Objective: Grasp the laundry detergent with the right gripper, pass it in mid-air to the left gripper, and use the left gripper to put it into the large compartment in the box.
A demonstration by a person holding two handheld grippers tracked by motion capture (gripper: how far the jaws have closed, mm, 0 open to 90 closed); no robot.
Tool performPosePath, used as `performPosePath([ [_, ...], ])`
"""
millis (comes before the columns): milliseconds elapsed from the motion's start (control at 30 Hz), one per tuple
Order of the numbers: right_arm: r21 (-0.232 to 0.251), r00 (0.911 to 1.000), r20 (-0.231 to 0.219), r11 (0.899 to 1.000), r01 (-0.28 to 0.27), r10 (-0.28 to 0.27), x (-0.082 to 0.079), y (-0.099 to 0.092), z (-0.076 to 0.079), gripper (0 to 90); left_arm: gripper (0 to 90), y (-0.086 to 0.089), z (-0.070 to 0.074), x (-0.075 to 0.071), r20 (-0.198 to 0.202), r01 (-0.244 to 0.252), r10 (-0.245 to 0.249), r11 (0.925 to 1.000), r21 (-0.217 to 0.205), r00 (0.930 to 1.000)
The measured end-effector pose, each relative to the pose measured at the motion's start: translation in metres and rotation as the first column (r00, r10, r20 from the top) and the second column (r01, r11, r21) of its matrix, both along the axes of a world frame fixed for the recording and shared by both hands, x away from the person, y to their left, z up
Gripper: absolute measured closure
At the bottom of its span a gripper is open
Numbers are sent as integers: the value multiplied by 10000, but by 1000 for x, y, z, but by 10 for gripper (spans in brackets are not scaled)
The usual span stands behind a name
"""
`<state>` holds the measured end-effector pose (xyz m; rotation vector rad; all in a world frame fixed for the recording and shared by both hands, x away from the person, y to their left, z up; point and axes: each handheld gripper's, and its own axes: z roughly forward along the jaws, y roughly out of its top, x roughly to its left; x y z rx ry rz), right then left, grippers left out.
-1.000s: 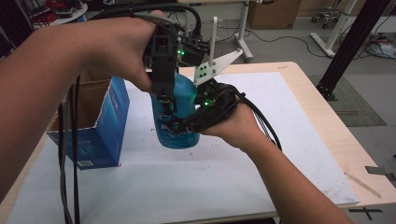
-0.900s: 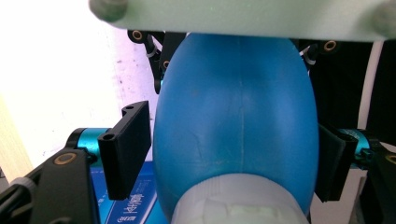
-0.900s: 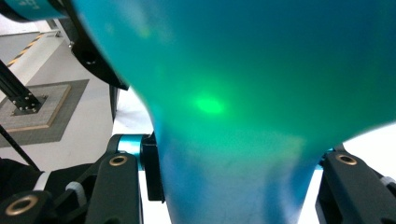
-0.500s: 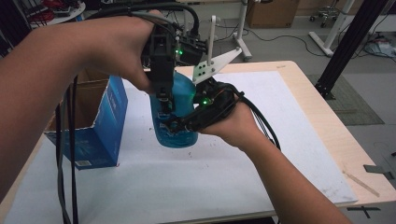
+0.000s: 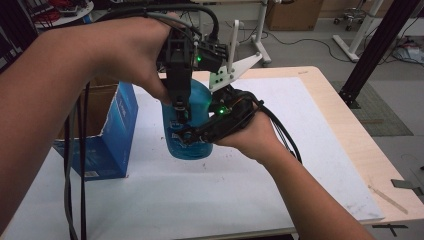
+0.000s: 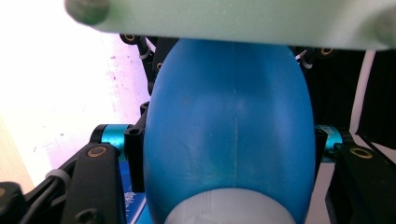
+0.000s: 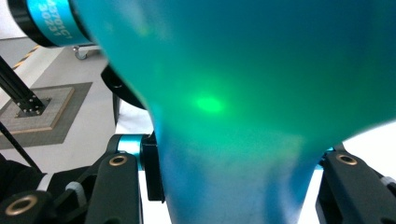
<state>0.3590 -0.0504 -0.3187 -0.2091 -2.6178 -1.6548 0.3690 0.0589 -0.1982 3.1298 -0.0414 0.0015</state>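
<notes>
A blue plastic bottle [image 5: 196, 102] with a pale cap is held just above the white mat between both grippers. My left gripper [image 5: 180, 112] comes down from above. Its jaws have just been closing on the bottle [image 6: 229, 121], and the pads [image 6: 134, 156] now press on its sides below the cap. My right gripper [image 5: 184, 136] reaches in from the right and is shut across the bottle's lower body. In the right gripper view the bottle [image 7: 261, 70] sits very close, narrowing between the black jaws, with a green light reflected on it.
An open blue carton [image 5: 114, 132] stands on the white mat [image 5: 310, 125] just left of the bottle, with a cardboard box [image 5: 100, 92] behind it. Black cables [image 5: 75, 165] hang from the left hand. The table's wooden edge [image 5: 360, 150] runs along the right.
Both hands and the bottle keep their places. The left gripper's jaws have drawn in onto the bottle.
</notes>
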Motion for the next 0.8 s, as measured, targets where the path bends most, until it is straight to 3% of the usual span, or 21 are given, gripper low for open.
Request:
performPosePath([
  [100,46,10000,14,10000,-24,24,-1,-1,1,436,393,-1,3,-2,75,109,-109,9999,43,9999],
  [167,229,9998,-200,9997,-80,84,-1,-3,3,353,393,0,4,-3,115,95,-96,9999,63,9999],
  [300,123,9998,-121,9998,-128,129,-3,-6,6,214,393,2,6,-2,111,3,-3,10000,10,9999],
  [500,123,9997,222,9999,122,-124,-5,-18,13,128,392,5,6,-1,100,-162,160,9998,112,9998],
  [700,-257,9963,631,9979,595,-578,-7,-32,18,116,392,16,13,-1,116,-430,432,9989,-162,9990],
  [800,-362,9943,789,9965,747,-717,-6,-36,20,109,391,20,16,-1,128,-604,606,9981,-106,9981],
])
